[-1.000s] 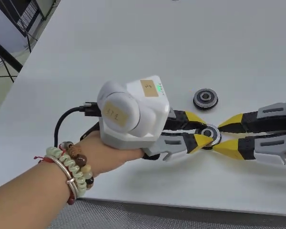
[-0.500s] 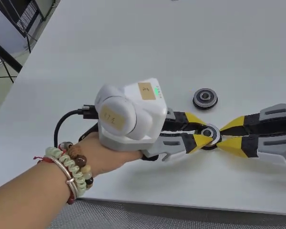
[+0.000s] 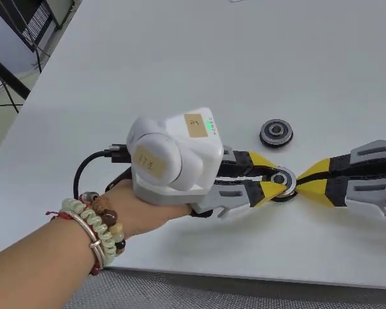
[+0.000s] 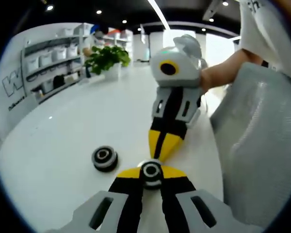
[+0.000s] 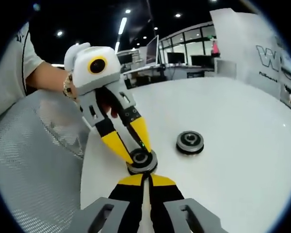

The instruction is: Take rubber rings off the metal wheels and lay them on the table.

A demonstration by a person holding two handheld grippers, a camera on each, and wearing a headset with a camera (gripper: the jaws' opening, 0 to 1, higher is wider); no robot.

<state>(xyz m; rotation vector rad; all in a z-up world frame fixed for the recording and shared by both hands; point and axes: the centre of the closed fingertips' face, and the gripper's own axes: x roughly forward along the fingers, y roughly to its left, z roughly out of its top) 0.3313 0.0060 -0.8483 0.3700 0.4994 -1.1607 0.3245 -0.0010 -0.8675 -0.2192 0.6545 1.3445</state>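
Dead ahead of the right tool [image 5: 144,177], at its very tip, found the metal wheel [image 5: 141,160] on the worktop [image 3: 180,64], clamped from the opposite side by the left tool [image 3: 278,179]; right tool closed tip-to-tip against the rim, hold on the rubber ring [image 5: 131,167] unconfirmed.

The right gripper [image 3: 298,182] is running off the head view's right edge, with its body and the holding hand cut away. Jaw tips are covering the rim of the wheel [image 3: 284,179]. Whether the right gripper's tips are pinching anything there cannot be told.
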